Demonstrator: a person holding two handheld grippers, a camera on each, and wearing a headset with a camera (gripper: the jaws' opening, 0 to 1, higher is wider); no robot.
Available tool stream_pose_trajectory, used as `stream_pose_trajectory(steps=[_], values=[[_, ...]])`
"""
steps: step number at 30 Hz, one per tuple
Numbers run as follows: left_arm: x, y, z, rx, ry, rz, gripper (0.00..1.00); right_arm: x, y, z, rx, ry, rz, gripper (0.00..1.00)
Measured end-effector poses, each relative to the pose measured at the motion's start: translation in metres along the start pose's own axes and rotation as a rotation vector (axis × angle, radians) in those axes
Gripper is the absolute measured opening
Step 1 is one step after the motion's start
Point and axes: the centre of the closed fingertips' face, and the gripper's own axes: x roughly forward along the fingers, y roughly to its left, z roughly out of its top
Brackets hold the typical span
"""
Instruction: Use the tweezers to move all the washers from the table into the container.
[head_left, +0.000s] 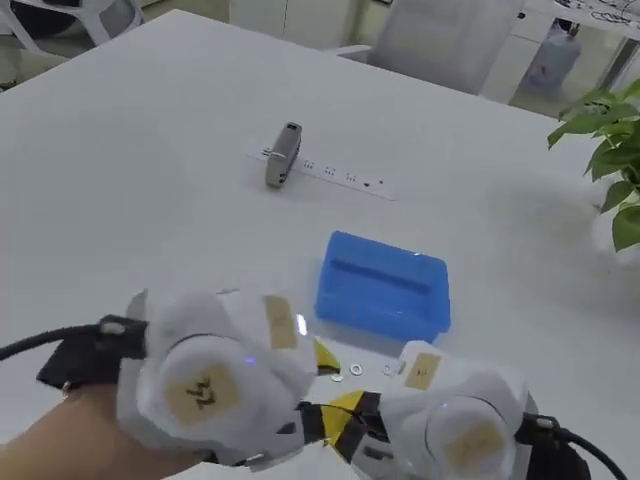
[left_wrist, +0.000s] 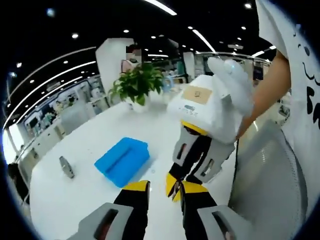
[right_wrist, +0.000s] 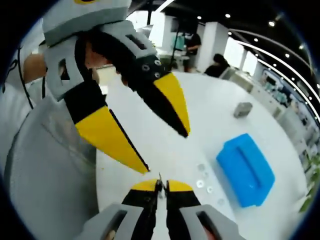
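Starting with the head view — the blue container (head_left: 383, 285) sits on the white table (head_left: 150, 150), and three small washers (head_left: 356, 370) lie on the tabletop just off the container's near edge. The left gripper (head_left: 318, 385) and the right gripper (head_left: 352, 412) are both on the near side of the container, jaw tips close to each other and right by the washers. Past the container's far side there's a power strip (head_left: 335, 173) with a grey block (head_left: 283, 155) sitting at one end.

Left gripper view: its own yellow-tipped jaws stand spread with a clear gap between them. The right gripper comes in from above on the side away from the container, its tips almost touching one of the left gripper's jaws. The container lies off to the left of both, the grey block is farther out beyond it, and a potted plant (left_wrist: 137, 85) stands behind it.

Right gripper view: its own jaws are pressed nearly together on a thin dark sliver poking out between the tips — looks like the tweezers (right_wrist: 160, 180), though it's tiny. The left gripper's jaws hang wide apart just above that. The washers lie loose on the table between the right gripper's tips and the container, close to the container's near side.
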Motion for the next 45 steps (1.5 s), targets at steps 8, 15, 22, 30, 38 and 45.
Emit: stream_pose_trajectory(steps=[8,15,22,30,38,45], values=[[-0.061,0.041,-0.052,-0.211,0.037,0.356,0.65,-0.006,-0.024,0.010,0.173,-0.063,-0.023,0.01],[-0.096,0.069,-0.069,-0.310,-0.025,0.636,0.84,-0.011,-0.062,0.035,0.264,-0.150,-0.076,0.01],[-0.094,0.066,-0.093,-0.287,0.089,0.696,0.88,0.003,-0.092,0.044,0.282,-0.175,-0.124,0.01],[-0.087,0.063,-0.098,-0.250,0.132,0.669,0.91,0.021,-0.101,0.041,0.265,-0.168,-0.165,0.01],[-0.090,0.065,-0.099,-0.289,0.120,0.676,0.91,0.032,-0.106,0.036,0.307,-0.187,-0.183,0.01],[-0.089,0.064,-0.100,-0.287,0.124,0.667,0.89,0.036,-0.108,0.036,0.303,-0.182,-0.194,0.01]])
